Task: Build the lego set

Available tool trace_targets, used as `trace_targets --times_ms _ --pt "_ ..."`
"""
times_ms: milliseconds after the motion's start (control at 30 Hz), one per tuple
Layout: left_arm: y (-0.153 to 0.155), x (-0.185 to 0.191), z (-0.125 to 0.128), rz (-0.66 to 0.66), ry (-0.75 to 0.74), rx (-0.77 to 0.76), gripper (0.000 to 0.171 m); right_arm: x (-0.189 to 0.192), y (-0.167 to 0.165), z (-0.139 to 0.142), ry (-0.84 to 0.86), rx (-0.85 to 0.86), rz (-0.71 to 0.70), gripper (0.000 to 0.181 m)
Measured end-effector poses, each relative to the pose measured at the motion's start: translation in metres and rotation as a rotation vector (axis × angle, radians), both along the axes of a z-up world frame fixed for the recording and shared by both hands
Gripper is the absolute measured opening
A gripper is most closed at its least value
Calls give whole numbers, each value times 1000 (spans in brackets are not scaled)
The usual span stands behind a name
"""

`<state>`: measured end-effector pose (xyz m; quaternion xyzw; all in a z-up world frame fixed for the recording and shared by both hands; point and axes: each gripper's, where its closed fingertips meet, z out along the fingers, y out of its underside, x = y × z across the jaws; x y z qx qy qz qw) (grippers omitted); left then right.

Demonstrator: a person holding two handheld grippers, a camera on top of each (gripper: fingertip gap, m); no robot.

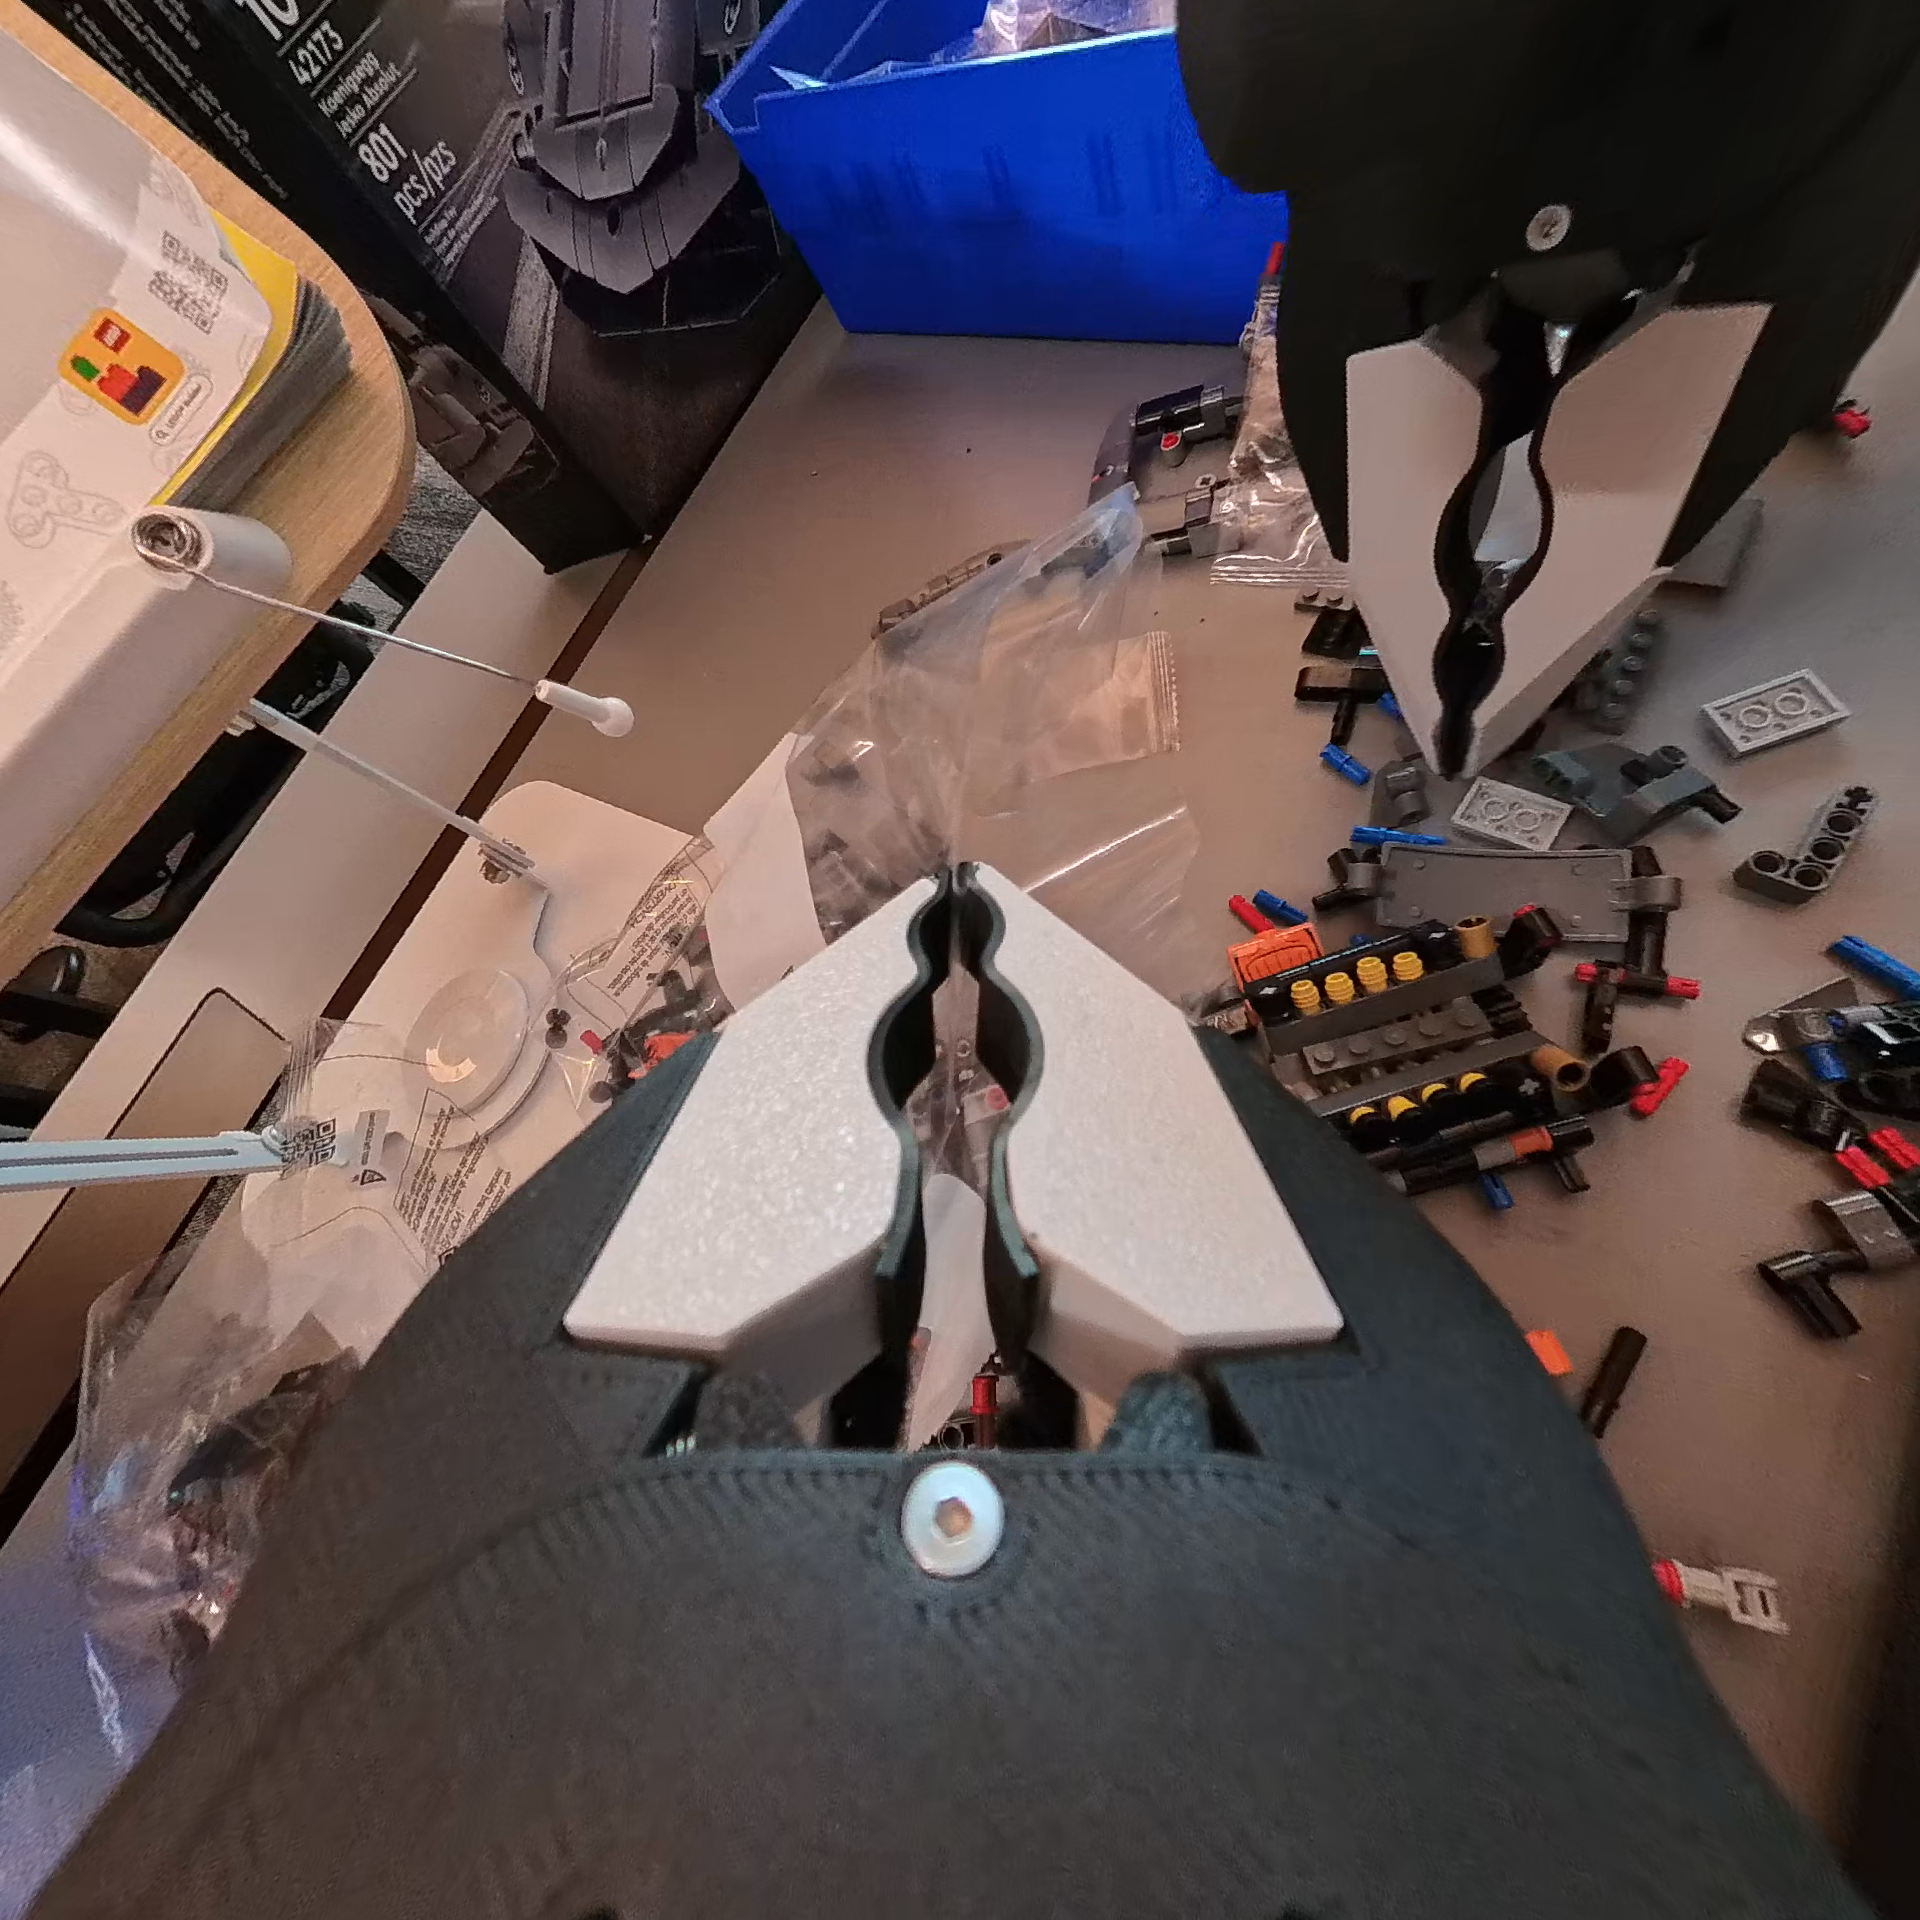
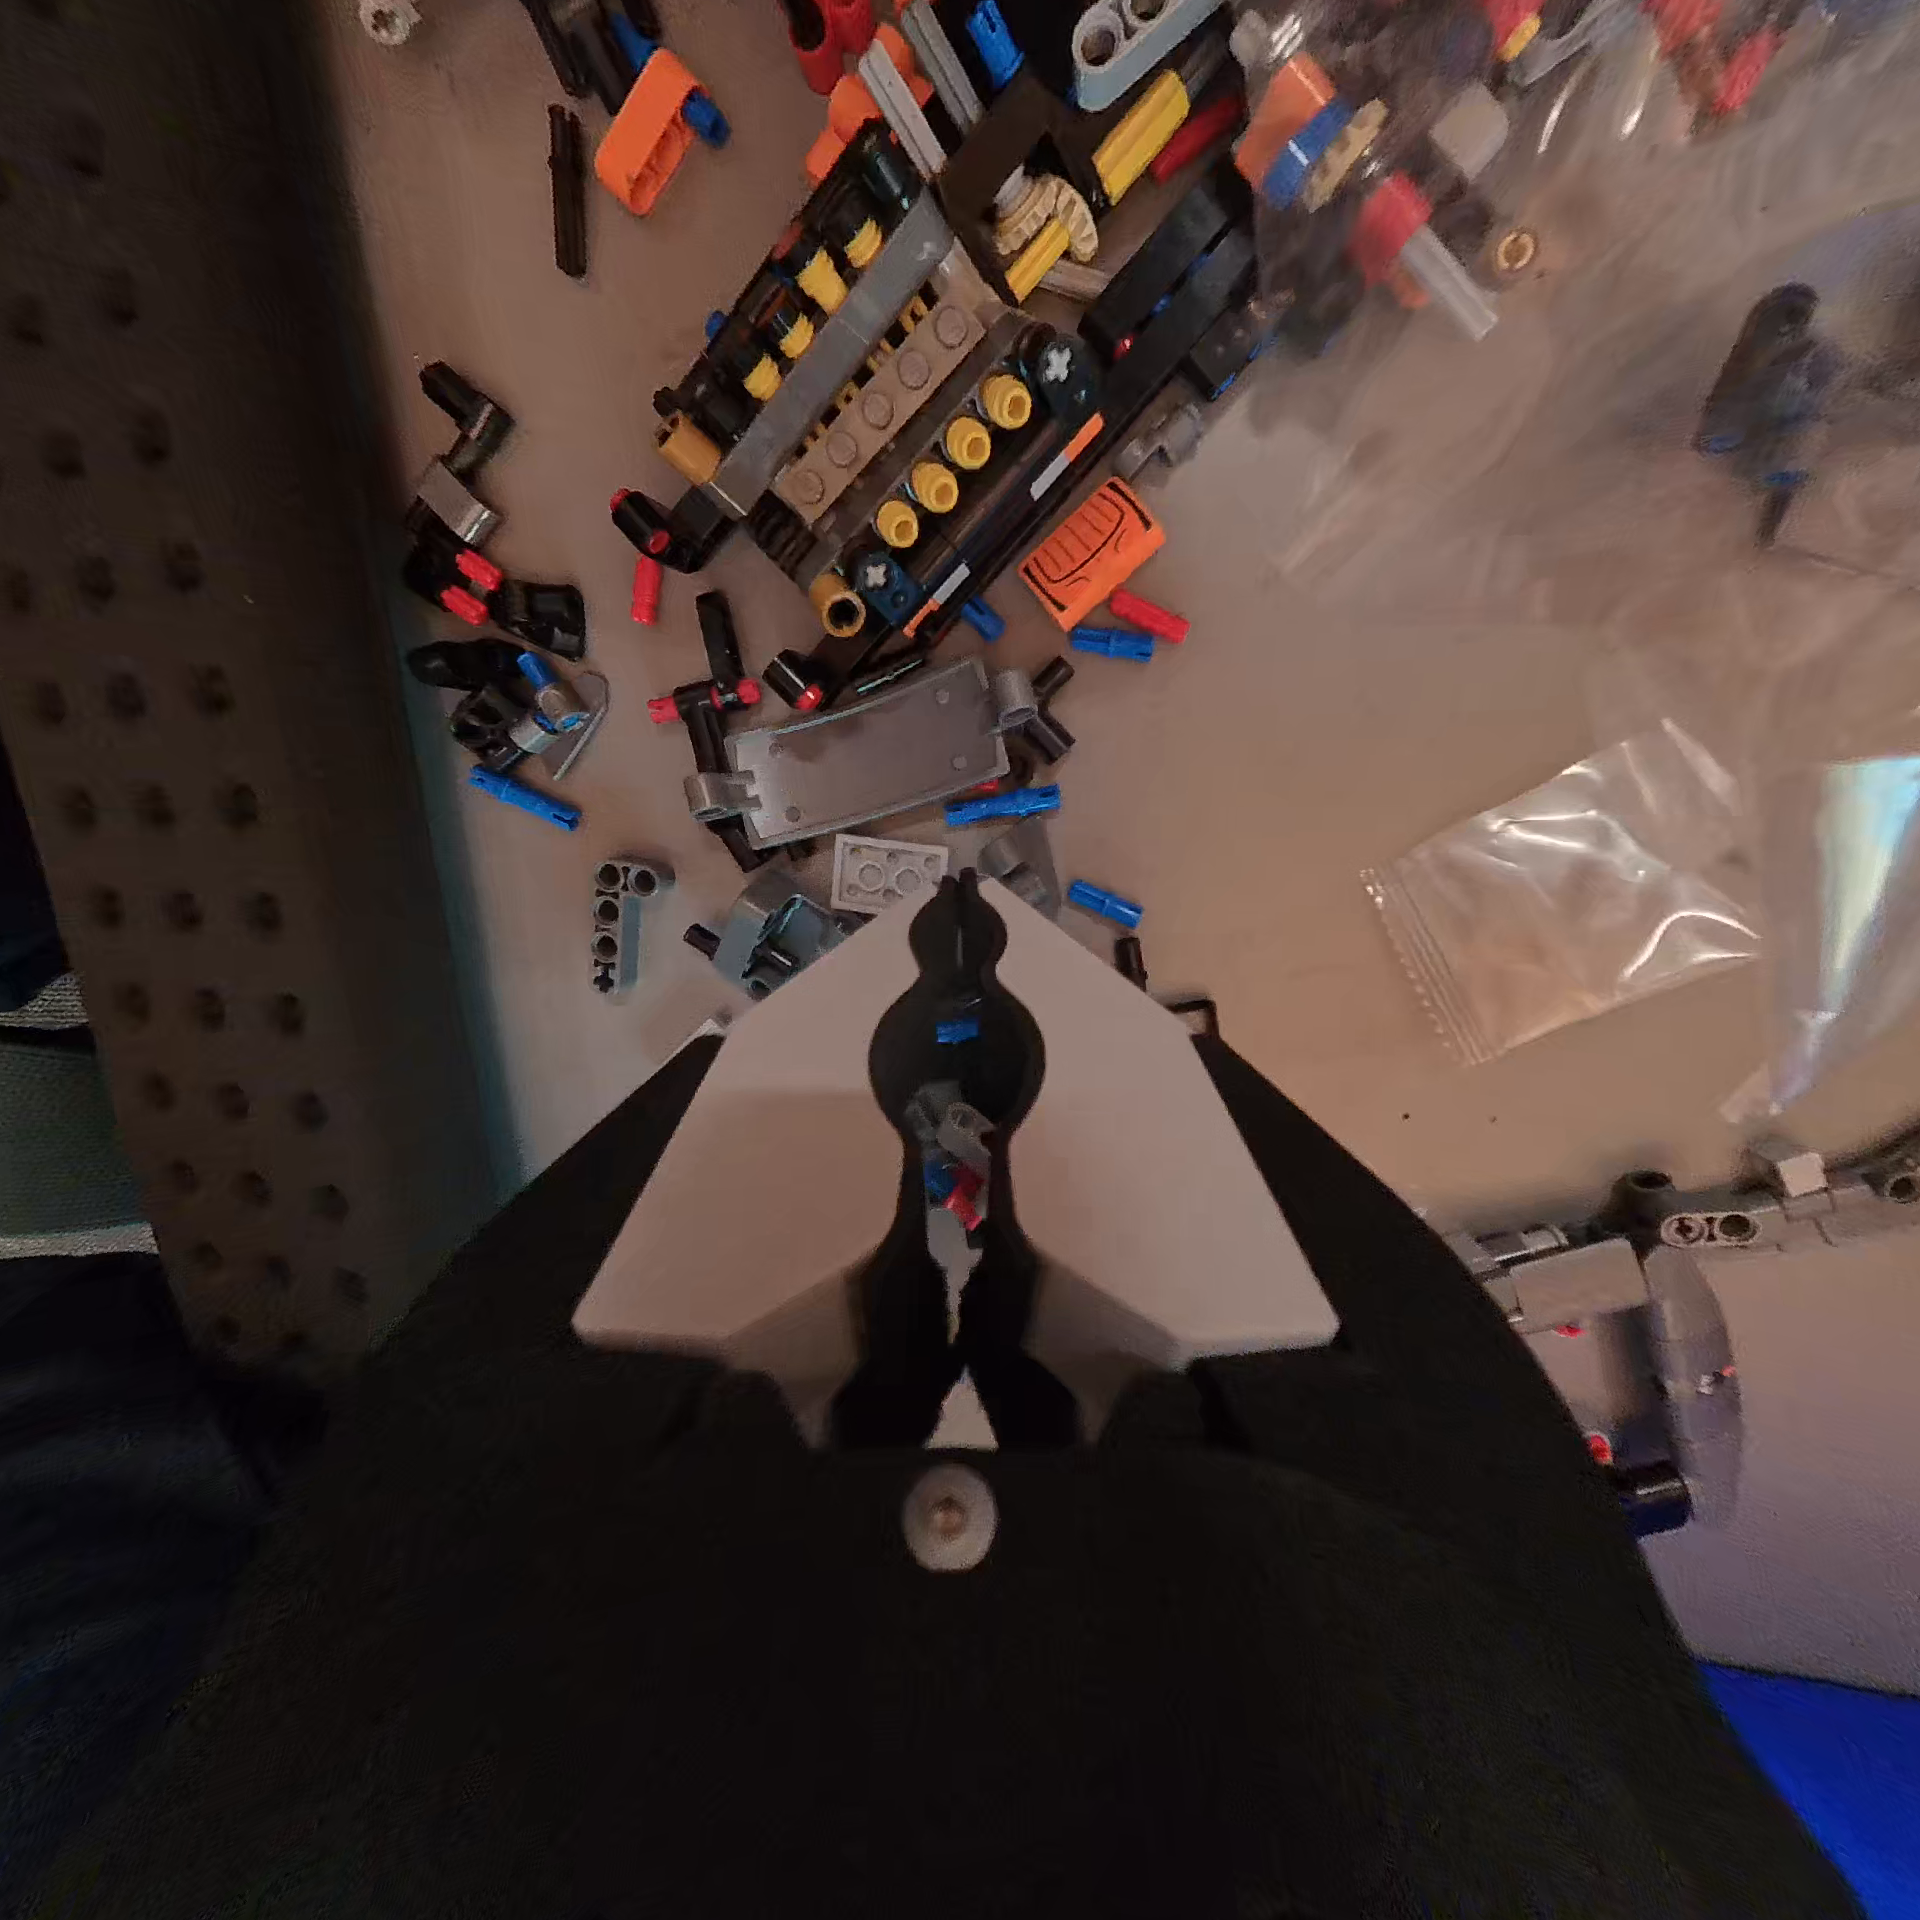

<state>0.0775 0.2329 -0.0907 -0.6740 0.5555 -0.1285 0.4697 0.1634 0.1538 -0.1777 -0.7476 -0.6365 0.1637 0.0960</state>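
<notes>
My left gripper (image 1: 956, 881) is shut on a clear plastic bag (image 1: 987, 707), pinched at the fingertips; the film rises from them and holds a few small parts. The bag also shows in the right wrist view (image 2: 1558, 364), lifted and blurred. My right gripper (image 2: 961, 883) is shut, its tips low over the loose parts, right beside a light grey plate (image 2: 888, 871). In the left wrist view it (image 1: 1449, 764) points down next to that plate (image 1: 1512, 812). A black engine block with yellow pistons (image 2: 894, 416) and a dark grey curved panel (image 2: 873, 748) lie just beyond.
Loose pins and connectors lie scattered around the block (image 1: 1392, 1029). A small zip bag (image 2: 1558, 914) lies to the right. A grey frame assembly (image 2: 1621, 1278), a blue bin (image 1: 987, 187), the black set box (image 1: 520, 208) and booklets (image 1: 104, 364) ring the table. A perforated board (image 2: 156, 623) stands left. Spacing between my two grippers at the tips: around 15 cm.
</notes>
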Motion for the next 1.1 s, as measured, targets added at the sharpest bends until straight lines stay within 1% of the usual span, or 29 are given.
trace_targets --times_ms 167,233,367,500,567,600,767,800,900,967,1100 --pt "0 0 -1 0 2 -1 0 0 -1 -1 6 -15 -4 0" --pt "0 1 -1 0 3 -1 0 1 0 -1 13 -29 -22 8" --pt "1 1 -3 -2 13 0 0 1 0 -6 2 -44 -25 16" --pt "1 1 -2 1 11 5 0 -2 -1 -11 -23 -45 -14 18" --pt "2 1 -2 3 4 -1 0 -2 1 -12 -27 -33 -11 12" --pt "2 1 -2 3 3 -4 0 -1 1 -13 -28 -30 -10 2" --pt "2 1 -3 3 7 0 0 -1 2 -11 -17 -24 -10 0" --pt "2 1 -3 3 7 -1 0 -2 2 -10 -6 -27 -13 1" --pt "2 2 -4 1 10 -2 0 -7 1 -5 28 -31 -11 18" --pt "2 2 -4 1 10 -2 0 -11 -1 -4 40 -27 5 26" --pt "2 2 -4 2 10 -4 0 -16 -2 -12 11 -30 16 32"
